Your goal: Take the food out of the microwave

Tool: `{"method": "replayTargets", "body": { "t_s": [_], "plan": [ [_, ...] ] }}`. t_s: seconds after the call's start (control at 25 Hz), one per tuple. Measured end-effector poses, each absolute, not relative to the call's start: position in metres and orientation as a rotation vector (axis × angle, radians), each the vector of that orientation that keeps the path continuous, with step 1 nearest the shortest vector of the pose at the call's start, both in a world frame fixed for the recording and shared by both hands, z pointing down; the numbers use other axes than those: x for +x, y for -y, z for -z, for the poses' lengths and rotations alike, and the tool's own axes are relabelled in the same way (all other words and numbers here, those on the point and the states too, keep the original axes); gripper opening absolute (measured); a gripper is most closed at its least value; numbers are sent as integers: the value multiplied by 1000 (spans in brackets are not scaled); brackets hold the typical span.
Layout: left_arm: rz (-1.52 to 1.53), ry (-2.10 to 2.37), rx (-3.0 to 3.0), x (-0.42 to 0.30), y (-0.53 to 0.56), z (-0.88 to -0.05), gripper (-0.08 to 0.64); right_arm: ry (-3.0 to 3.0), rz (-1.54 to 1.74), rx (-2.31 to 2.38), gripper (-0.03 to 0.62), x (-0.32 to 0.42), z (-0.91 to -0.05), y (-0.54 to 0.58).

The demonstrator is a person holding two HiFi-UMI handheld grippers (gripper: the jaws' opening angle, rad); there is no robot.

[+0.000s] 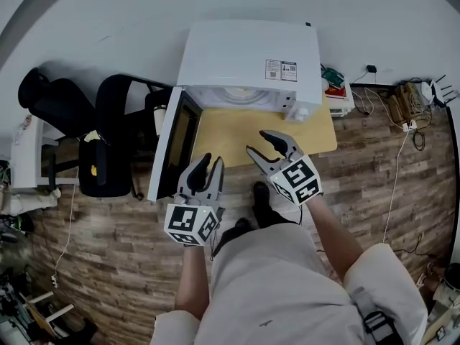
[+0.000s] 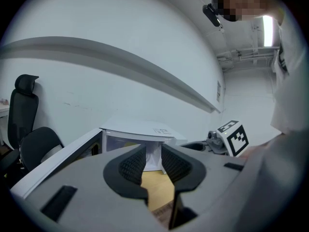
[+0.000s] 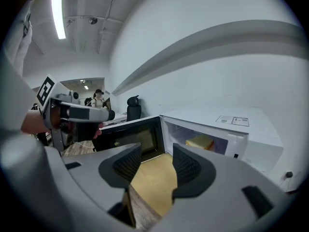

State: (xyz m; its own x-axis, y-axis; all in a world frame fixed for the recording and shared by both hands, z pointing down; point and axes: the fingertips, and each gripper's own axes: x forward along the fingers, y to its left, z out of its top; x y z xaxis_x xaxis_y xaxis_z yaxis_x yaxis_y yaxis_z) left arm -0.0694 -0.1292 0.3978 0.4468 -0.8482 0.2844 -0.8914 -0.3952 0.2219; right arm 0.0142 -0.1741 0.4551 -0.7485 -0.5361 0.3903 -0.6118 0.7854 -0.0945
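Note:
The white microwave (image 1: pixel 248 60) stands at the back of a light wooden table (image 1: pixel 230 139), its door (image 1: pixel 175 144) swung open to the left. Pale yellow food (image 1: pixel 237 92) lies inside; in the right gripper view the food (image 3: pixel 200 141) shows as a yellow block behind the opening. My left gripper (image 1: pixel 210 161) hovers at the table's front edge beside the door, open with a narrow gap and nothing in it. My right gripper (image 1: pixel 259 141) is over the table in front of the opening, open and empty. Both point at the microwave (image 2: pixel 140 129).
Black office chairs (image 1: pixel 61 103) stand left of the open door. A small red and white box (image 1: pixel 334 88) sits right of the microwave. Cables and a power strip (image 1: pixel 402 113) lie on the wood floor at the right. A person (image 3: pixel 98 96) stands far off.

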Motion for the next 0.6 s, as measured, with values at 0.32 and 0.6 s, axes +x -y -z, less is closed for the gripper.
{"method": "replayTargets", "body": {
  "t_s": [0.32,0.6],
  "plan": [
    [-182,1545,2306,-71,152,-414,89,2601,-260,759,204,4,-488,209],
    [-177,1543,2289,-69,165,-425,89,2531,-219,707,227,-9,-515,232]
  ]
}}
